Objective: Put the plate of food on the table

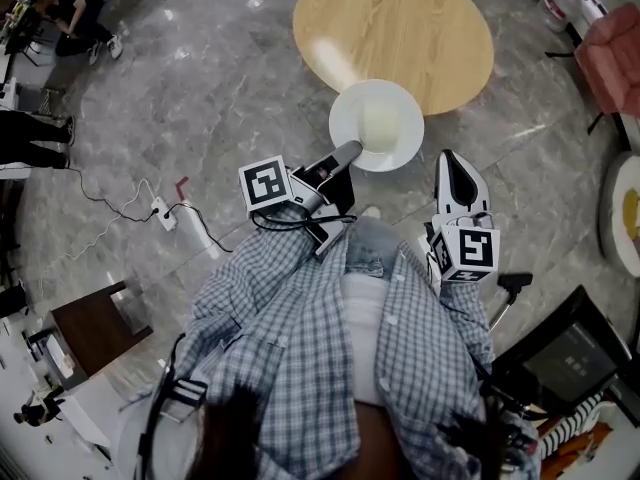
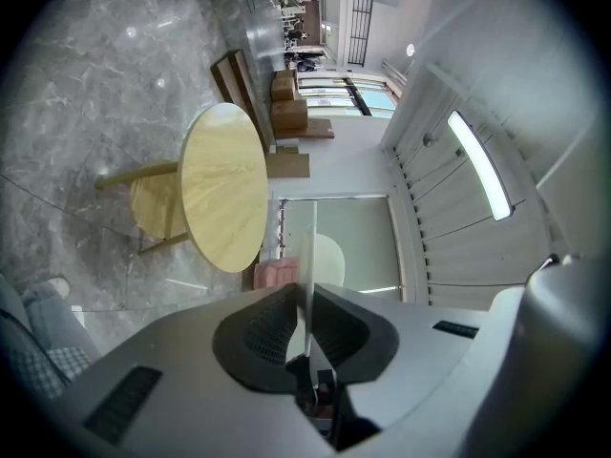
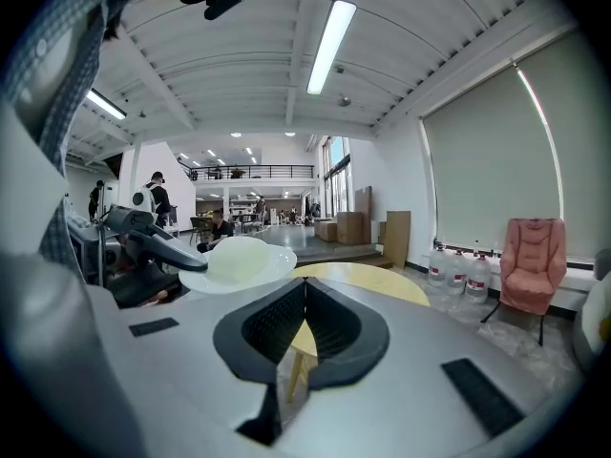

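My left gripper point(image 1: 350, 151) has its fingers point(image 2: 260, 330) clamped narrow on the rim of the white plate point(image 1: 376, 125). I hold the plate level in the air, partly over the near edge of the round wooden table point(image 1: 400, 28), with a pale mound of food point(image 1: 377, 118) on it. My right gripper point(image 1: 450, 160) hangs beside the plate, off the table's edge, its fingers point(image 3: 272, 324) pressed together on nothing.

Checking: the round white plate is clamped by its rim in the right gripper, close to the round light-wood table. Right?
No. The left gripper clamps the round white plate by its rim; the left gripper view shows the rim between its jaws. The right gripper is shut on nothing. The plate is close to the round light-wood table.
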Available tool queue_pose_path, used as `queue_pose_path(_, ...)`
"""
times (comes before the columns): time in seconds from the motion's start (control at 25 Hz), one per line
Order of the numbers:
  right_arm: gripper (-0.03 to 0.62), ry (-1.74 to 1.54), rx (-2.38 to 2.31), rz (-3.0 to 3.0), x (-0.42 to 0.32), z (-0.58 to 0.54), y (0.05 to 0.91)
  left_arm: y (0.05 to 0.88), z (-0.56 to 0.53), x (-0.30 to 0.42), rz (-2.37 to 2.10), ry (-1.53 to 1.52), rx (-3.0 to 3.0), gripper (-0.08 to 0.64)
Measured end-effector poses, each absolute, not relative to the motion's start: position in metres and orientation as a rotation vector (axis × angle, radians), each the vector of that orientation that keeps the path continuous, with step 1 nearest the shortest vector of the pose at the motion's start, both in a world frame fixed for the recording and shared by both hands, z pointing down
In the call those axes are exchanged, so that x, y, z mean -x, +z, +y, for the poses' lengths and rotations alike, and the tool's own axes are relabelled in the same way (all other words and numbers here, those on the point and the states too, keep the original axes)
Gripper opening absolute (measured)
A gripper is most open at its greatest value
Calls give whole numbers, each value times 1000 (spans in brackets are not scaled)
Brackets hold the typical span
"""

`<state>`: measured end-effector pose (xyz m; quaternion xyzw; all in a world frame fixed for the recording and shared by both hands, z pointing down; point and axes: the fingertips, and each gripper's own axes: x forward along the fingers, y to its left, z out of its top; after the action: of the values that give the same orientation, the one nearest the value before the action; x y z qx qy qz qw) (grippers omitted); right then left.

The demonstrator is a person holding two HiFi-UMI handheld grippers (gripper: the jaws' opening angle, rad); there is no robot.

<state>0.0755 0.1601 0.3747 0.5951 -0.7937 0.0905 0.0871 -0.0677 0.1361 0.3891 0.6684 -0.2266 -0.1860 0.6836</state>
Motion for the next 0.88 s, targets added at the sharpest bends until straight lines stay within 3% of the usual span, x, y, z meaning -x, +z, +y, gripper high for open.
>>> queue_pose_path(0.88,8,312,-1791,-2394,-113,132,379,392,107,43,-558,-453,-1492,28)
